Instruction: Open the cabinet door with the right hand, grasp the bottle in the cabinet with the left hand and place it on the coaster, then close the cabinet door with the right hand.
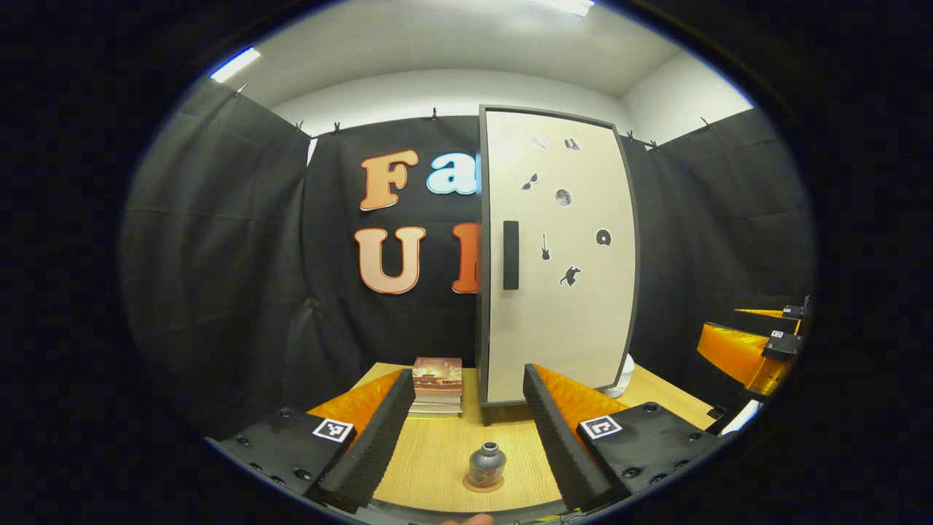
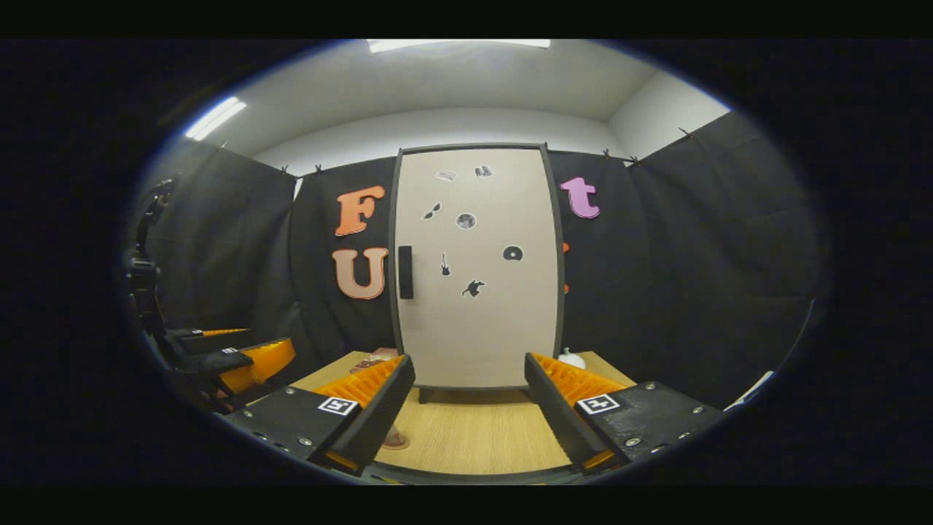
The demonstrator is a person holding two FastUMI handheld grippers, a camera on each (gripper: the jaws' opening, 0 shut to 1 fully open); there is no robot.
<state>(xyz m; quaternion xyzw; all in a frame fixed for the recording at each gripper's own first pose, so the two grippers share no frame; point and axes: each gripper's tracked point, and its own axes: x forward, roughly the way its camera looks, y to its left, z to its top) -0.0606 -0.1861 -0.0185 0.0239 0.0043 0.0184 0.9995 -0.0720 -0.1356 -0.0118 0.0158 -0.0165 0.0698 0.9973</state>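
Left gripper (image 1: 461, 430) gapes around round metal bottle (image 1: 487, 464) on coaster (image 1: 483, 484).

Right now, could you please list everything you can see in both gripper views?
cabinet: one, cream door with dark frame, back of table, door shut
handle: one, black, left edge of door
stickers: several, dark, on door
bottle: one, grey, upright on coaster
coaster: one, brown, near table edge
books: one stack, left of cabinet
white object: one, right of cabinet, partly hidden
table: one, light wood
left gripper: open, around bottle, not touching
right gripper: open, facing door
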